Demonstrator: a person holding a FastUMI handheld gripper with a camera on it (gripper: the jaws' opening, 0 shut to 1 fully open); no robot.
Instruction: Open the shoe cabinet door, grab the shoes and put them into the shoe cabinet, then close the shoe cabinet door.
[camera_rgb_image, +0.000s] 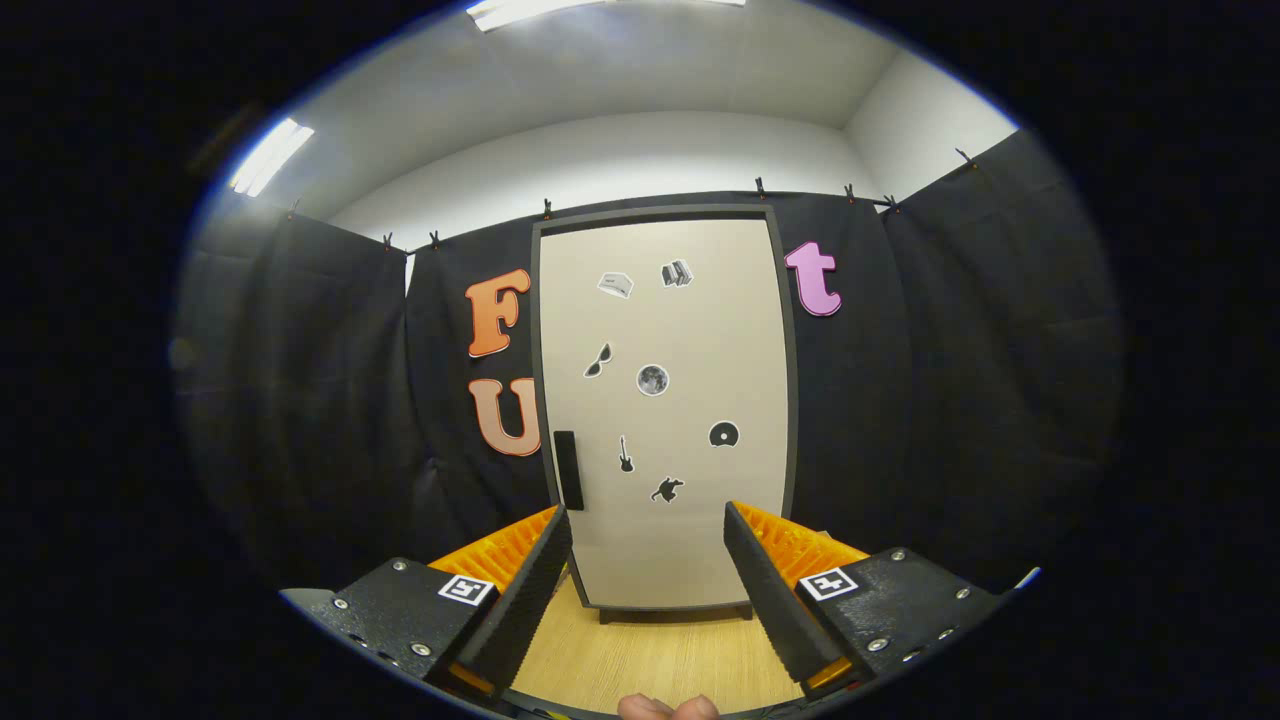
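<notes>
beige shoe cabinet door (665, 400) is flat shut, dark handle (568, 470) on its left edge. my gripper (650, 590) is spread wide on nothing, facing it from well back.

We count one shoe cabinet (665, 400), its one door (700, 330) closed, one dark handle (568, 470), seven small stickers (652, 380) on the door, two ceiling lights (270, 155), and one gripper (648, 560), fingers parted.
</notes>
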